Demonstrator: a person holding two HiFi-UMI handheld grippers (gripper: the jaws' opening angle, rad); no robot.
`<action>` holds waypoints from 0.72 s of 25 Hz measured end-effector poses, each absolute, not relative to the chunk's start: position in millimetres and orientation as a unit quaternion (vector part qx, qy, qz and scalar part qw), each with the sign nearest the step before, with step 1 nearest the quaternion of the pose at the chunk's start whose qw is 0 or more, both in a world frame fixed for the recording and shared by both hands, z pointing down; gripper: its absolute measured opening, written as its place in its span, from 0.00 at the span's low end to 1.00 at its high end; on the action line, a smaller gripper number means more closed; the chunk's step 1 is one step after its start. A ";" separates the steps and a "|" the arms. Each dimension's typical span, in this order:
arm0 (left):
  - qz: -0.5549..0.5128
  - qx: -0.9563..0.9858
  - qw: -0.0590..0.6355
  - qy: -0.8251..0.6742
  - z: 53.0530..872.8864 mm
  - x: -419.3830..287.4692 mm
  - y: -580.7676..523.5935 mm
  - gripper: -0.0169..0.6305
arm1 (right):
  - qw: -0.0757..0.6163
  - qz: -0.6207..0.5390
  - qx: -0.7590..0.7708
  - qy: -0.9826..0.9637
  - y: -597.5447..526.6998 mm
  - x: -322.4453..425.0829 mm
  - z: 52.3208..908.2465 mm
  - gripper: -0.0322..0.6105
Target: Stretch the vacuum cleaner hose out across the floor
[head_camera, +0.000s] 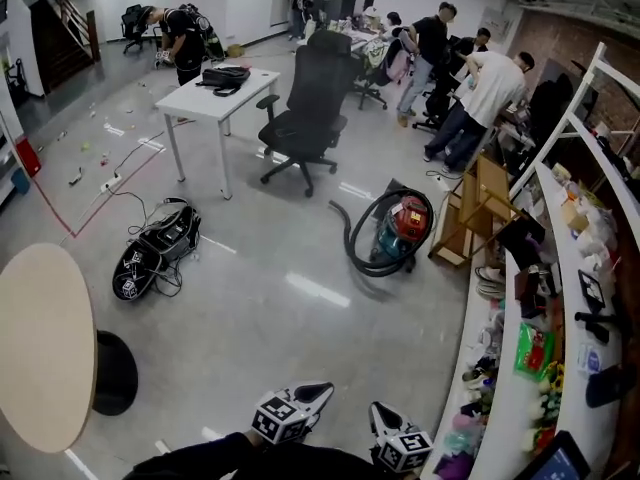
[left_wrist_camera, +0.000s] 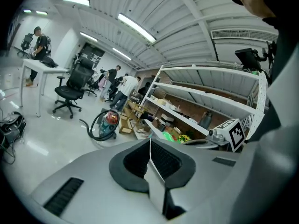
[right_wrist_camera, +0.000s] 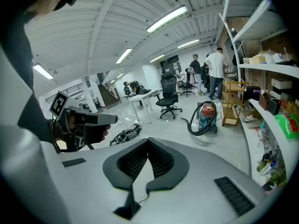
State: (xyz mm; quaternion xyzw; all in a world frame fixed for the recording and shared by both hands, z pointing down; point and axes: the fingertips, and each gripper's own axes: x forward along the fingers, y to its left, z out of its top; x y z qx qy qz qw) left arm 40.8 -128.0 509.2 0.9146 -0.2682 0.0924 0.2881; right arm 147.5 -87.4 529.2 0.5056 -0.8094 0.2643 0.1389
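The vacuum cleaner [head_camera: 403, 230] stands at the right edge of the open floor [head_camera: 300, 338], just beside a wooden rack [head_camera: 480, 208]. Its hose [head_camera: 352, 250] lies looped on the floor around the canister's left side, with the free end toward the office chair [head_camera: 305, 108]. Expect a light, ribbed, springy hose that resists straightening, and a canister that may roll if pulled hard. Take hold near the free end. The left gripper [left_wrist_camera: 150, 143] and right gripper [right_wrist_camera: 148, 144] are well apart from it, fingers pressed together, holding nothing.
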 end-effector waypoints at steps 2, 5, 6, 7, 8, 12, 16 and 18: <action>0.100 0.918 0.276 -0.266 505.1 57.7 -110.8 0.06 | 0.117 0.255 0.511 -0.813 -71.7 161.8 523.9 0.07; 0.106 0.921 0.259 -0.271 491.6 90.6 -86.6 0.06 | 0.094 0.246 0.522 -0.811 -48.8 191.7 512.4 0.07; 0.107 0.922 0.253 -0.273 486.3 101.8 -79.2 0.06 | 0.080 0.245 0.522 -0.813 -43.0 199.9 509.9 0.07; 0.109 0.922 0.248 -0.275 481.9 112.6 -71.9 0.06 | 0.067 0.242 0.522 -0.815 -37.6 207.4 509.0 0.07; 0.111 0.923 0.246 -0.276 478.7 122.5 -64.5 0.06 | 0.058 0.239 0.521 -0.817 -32.1 214.2 509.0 0.07; 0.130 0.921 0.243 -0.277 474.3 147.1 -31.3 0.06 | 0.048 0.236 0.508 -0.827 -6.0 231.3 507.9 0.07; 0.138 0.913 0.246 -0.294 473.6 150.1 -14.3 0.06 | 0.047 0.257 0.502 -0.824 8.7 244.9 515.6 0.07; 0.136 0.914 0.244 -0.294 476.2 152.7 -17.9 0.06 | 0.054 0.260 0.504 -0.822 4.7 250.4 516.7 0.07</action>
